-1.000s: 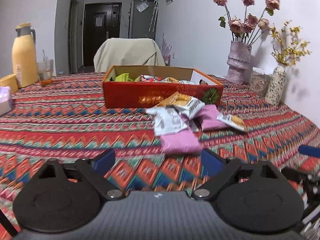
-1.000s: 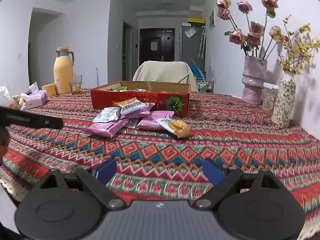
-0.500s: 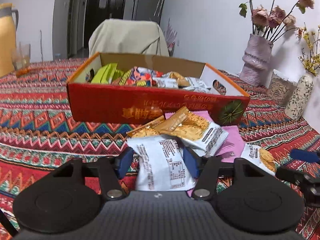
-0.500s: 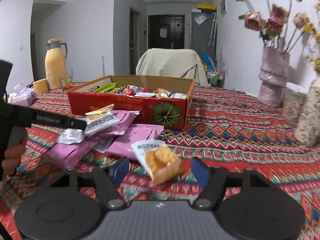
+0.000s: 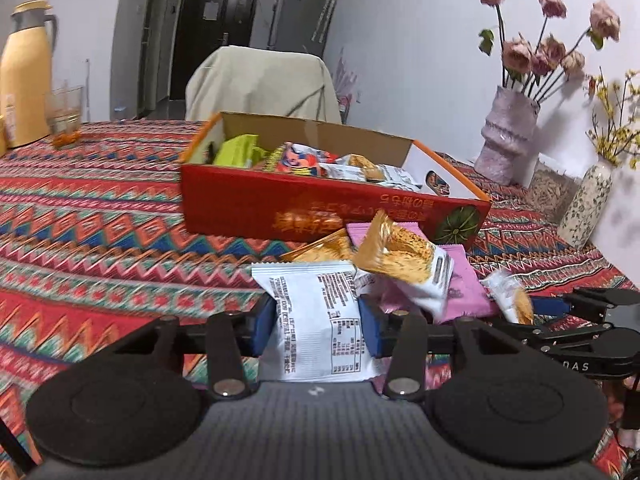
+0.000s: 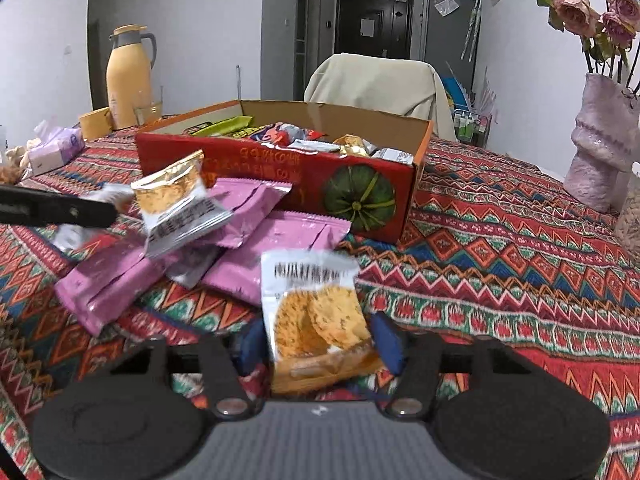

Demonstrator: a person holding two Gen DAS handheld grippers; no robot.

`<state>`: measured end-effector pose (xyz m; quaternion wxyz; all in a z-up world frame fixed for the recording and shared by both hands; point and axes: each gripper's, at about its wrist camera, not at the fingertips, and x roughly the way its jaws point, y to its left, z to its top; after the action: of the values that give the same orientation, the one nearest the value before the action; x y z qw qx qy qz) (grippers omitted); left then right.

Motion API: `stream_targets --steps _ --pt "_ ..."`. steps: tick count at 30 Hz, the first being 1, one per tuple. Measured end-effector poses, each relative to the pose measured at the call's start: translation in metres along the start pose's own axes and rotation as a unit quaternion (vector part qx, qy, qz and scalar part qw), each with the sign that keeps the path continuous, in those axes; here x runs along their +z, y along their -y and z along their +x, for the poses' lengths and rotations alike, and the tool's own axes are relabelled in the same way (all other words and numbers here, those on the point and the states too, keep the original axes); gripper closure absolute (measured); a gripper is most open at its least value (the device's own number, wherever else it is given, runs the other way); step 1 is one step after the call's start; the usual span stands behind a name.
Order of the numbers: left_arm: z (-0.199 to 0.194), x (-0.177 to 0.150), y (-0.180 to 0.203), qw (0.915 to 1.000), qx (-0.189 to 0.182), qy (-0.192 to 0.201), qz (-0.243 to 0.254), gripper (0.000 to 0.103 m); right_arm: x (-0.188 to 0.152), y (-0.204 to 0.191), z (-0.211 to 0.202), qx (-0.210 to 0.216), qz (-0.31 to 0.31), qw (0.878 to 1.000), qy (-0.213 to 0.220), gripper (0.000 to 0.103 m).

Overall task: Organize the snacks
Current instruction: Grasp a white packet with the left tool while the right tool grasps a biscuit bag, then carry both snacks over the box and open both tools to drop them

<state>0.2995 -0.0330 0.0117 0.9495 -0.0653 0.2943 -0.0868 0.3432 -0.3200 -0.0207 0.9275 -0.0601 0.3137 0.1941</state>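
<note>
White snack packet [image 5: 316, 320] between closing left fingers [image 5: 262, 330], touching

- Box [image 5: 256, 204]: red cardboard, open-topped, upright, with mixed snack packets inside.
- White packet [image 5: 320, 320]: printed back up, lying in front of the box.
- Cracker packet [image 6: 316, 320]: white top, round crackers pictured, tilted, in front of the box.
- Pink packets [image 6: 276, 248]: lying flat against the box's front wall.
- Gold packet [image 6: 176, 204]: tilted atop the pink ones.

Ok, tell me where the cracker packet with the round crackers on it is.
In the right wrist view, the cracker packet sits between the closing pads of the right tool, on the tablecloth just in front of the pink packets.
</note>
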Motion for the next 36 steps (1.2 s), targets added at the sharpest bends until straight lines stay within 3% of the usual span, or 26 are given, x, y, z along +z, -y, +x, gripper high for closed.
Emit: stream_targets --steps 8,18,31,36 --pt "-0.067 -0.025 -0.022 0.9995 0.015 0.025 -0.015 0.058 -0.021 -0.024 -0.052 -0.028 0.025 0.999 0.029 0.052" --pt "-0.121 -0.052 -0.029 0.9987 0.012 0.049 -0.003 0.058 -0.050 -0.087 -0.121 -0.009 0.037 0.997 0.073 0.052" --pt "-0.143 -0.053 -0.030 0.9971 0.003 0.076 -0.001 0.058 -0.052 -0.113 -0.152 -0.010 0.028 0.995 0.096 0.052" --pt "-0.132 -0.015 -0.037 0.9964 -0.043 0.072 -0.004 0.058 -0.038 -0.107 -0.147 -0.009 0.023 0.994 0.103 0.052"
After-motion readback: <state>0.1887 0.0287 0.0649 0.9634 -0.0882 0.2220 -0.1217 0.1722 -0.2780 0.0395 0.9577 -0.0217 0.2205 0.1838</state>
